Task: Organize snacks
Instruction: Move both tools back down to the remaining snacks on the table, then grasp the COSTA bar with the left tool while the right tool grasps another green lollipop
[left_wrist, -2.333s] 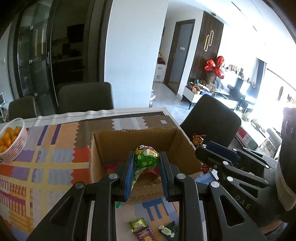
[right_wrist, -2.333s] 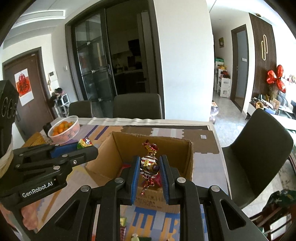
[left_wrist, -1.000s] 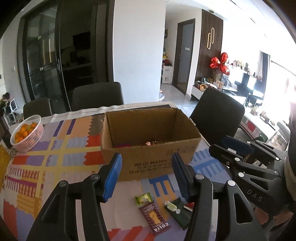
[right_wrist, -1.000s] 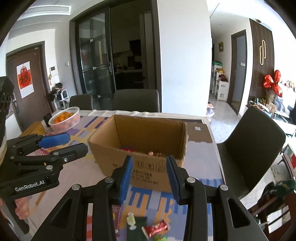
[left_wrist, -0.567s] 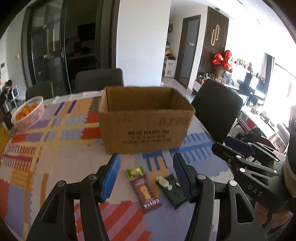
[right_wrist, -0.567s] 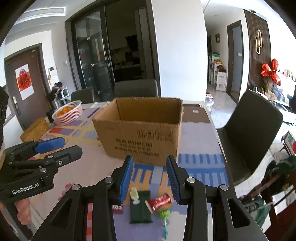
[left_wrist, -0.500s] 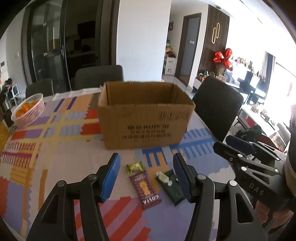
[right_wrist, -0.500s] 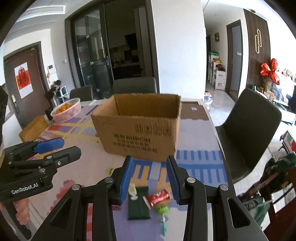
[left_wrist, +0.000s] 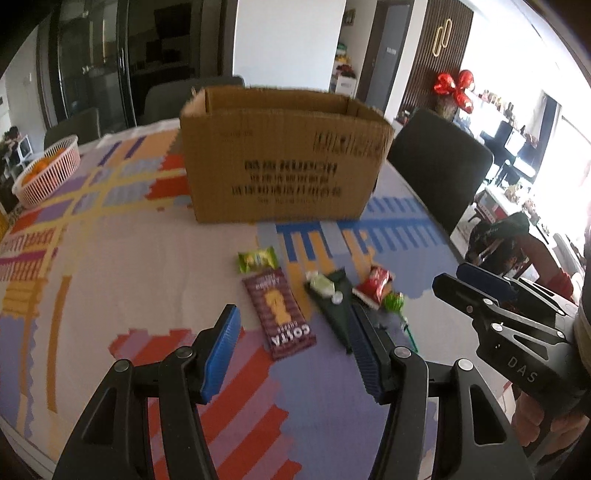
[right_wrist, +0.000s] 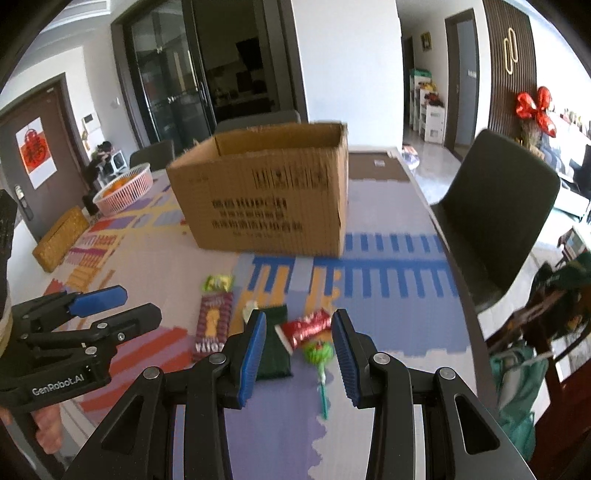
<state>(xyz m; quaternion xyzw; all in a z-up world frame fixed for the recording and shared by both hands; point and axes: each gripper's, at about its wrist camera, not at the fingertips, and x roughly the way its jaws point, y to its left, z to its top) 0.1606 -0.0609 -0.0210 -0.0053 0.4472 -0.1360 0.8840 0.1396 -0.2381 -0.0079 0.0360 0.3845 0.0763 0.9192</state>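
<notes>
left wrist view: left hand-held gripper (left_wrist: 293, 332) jaws apart, empty, above brown snack bar (left_wrist: 279, 314) on tabletop (left_wrist: 122, 266). right hand-held gripper (right_wrist: 298, 343) also apart over red packet (right_wrist: 306, 326) and lollipop (right_wrist: 318, 352). cardboard box (left_wrist: 284, 158) interior hidden; printing blurred.

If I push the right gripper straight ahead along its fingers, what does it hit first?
Most likely the red snack packet, which lies between the open fingers of the right gripper, with the green lollipop just beside it. Depth is unclear; the cardboard box stands farther behind.
</notes>
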